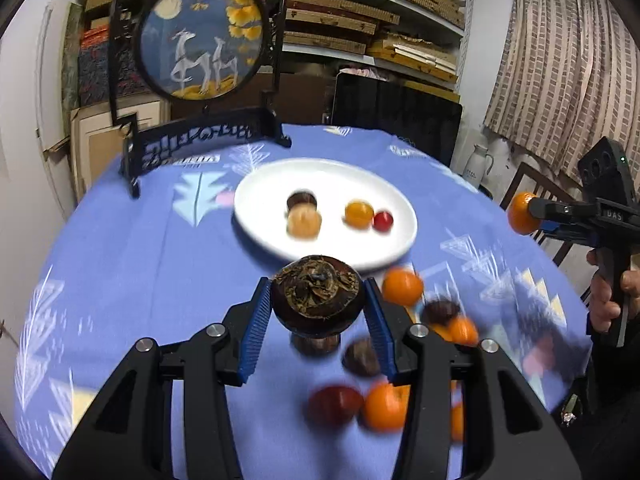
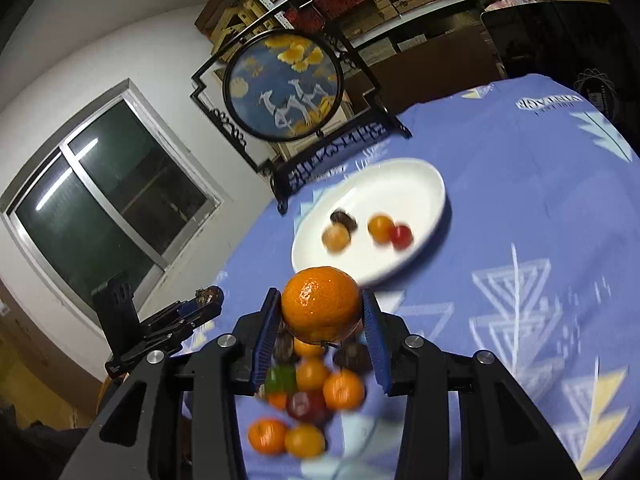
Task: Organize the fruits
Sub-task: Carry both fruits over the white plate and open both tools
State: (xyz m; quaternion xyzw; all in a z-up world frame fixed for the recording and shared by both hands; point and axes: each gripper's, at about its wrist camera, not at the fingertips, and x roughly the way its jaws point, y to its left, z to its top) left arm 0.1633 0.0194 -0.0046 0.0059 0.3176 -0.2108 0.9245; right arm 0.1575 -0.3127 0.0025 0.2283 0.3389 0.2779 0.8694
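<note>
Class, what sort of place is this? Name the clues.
Probably a home storeroom that doubles as a dining spot: shelves stacked with boxes, a clothed table with a plate of fruit, a curtain.

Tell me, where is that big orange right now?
The orange is clamped in the right claw, held above the blue tablecloth, just short of the white plate.

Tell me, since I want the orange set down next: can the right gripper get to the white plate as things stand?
Probably yes. The right gripper holds the orange in the air, and the white plate lies just ahead with only bare tablecloth between. The left gripper is off to the side, not in the path.
</note>
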